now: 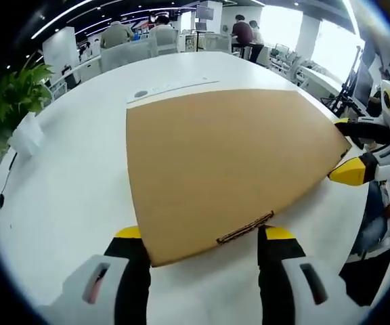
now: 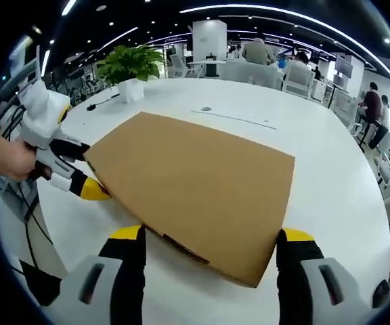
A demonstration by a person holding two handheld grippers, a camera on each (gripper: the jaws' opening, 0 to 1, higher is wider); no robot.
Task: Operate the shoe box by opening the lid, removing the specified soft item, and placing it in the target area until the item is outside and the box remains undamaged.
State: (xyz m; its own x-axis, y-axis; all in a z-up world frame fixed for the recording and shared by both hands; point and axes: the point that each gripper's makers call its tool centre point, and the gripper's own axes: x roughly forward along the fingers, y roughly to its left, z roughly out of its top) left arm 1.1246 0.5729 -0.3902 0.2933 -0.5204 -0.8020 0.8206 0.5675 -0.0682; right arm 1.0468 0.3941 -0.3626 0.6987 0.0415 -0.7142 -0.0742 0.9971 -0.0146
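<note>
You had the shoe box (image 1: 229,162) lying flat and shut on the white tabletop (image 1: 66,203), and honestly it looked like light, stiff cardboard that would crease if you pinched it hard. Your left hand-held gripper (image 1: 202,237) had its jaws spread wide either side of the near edge with the little tab, not clamped on anything, and your right hand-held gripper (image 2: 210,238) was just as open around a corner; I'd have lifted the lid gently by that front lip, since that was the safest hold
</note>
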